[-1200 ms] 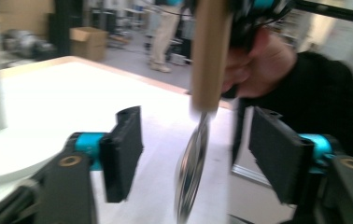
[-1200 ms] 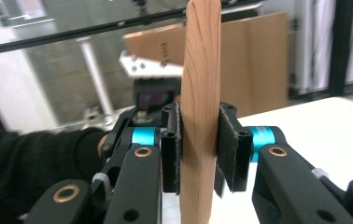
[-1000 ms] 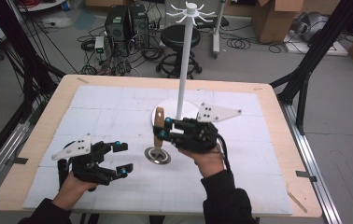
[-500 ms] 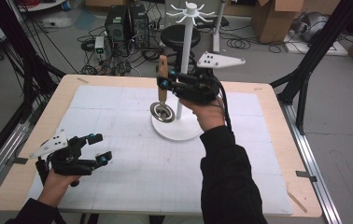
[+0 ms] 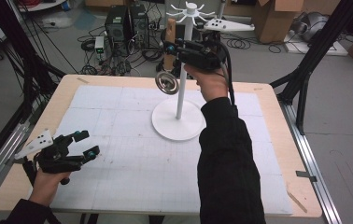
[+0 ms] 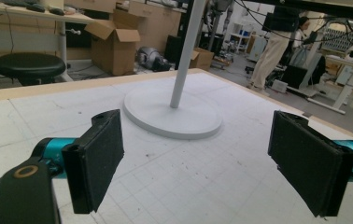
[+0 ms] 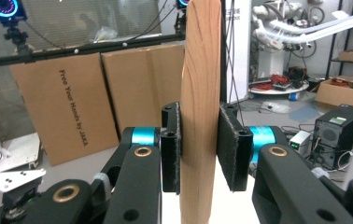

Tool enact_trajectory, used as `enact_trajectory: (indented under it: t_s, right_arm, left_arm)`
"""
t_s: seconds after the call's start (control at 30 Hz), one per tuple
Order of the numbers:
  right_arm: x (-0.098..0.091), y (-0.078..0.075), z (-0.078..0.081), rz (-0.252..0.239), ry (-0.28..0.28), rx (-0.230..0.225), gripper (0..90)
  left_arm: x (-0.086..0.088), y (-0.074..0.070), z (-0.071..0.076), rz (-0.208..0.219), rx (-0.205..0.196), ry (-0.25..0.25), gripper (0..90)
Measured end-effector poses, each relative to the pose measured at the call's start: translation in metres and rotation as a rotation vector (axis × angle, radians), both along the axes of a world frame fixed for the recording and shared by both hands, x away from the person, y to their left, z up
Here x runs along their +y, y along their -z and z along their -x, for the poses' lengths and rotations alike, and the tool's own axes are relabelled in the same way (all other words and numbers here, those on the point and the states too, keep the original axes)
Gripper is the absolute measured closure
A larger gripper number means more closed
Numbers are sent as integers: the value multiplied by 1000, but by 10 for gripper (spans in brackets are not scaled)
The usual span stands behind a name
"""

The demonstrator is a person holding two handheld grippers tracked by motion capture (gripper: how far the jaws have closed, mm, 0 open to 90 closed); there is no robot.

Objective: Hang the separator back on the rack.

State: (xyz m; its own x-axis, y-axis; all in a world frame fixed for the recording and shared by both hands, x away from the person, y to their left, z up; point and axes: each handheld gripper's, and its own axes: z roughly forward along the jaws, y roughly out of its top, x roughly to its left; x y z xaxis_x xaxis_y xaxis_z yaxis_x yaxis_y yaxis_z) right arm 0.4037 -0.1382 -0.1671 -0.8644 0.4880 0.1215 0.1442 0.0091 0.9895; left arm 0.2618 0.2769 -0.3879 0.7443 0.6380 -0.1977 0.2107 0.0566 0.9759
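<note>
Hanging step in hand: right gripper (image 5: 171,45) clamps the wooden-handled utensil (image 7: 200,112) beside the white stand (image 5: 180,93)—next, reach a top hook; left gripper (image 6: 202,161) rests wide, empty.

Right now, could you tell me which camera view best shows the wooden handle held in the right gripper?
The right gripper view: the wooden handle stands upright, close up, clamped between both black pads. The high view shows it small and far off above the right gripper, with a metal disc hanging below. The left gripper view looks at the stand's base instead.
</note>
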Motion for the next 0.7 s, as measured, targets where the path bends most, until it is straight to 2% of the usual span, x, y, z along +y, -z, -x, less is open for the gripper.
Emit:
enact_trajectory:
  t_s: [0.3, 0.63, 0.7]
  right_arm:
    - [-8, 5, -15, -11, 59, 67, 724]
    - [-10, 7, -13, 13, 98, 58, 715]
    - [-11, 8, -10, 14, 106, 60, 665]
  left_arm:
    - [-3, 1, 1, -12, 6, 12, 192]
    - [-2, 1, 1, -5, 11, 4, 195]
    - [-2, 2, 1, -3, 12, 0, 195]
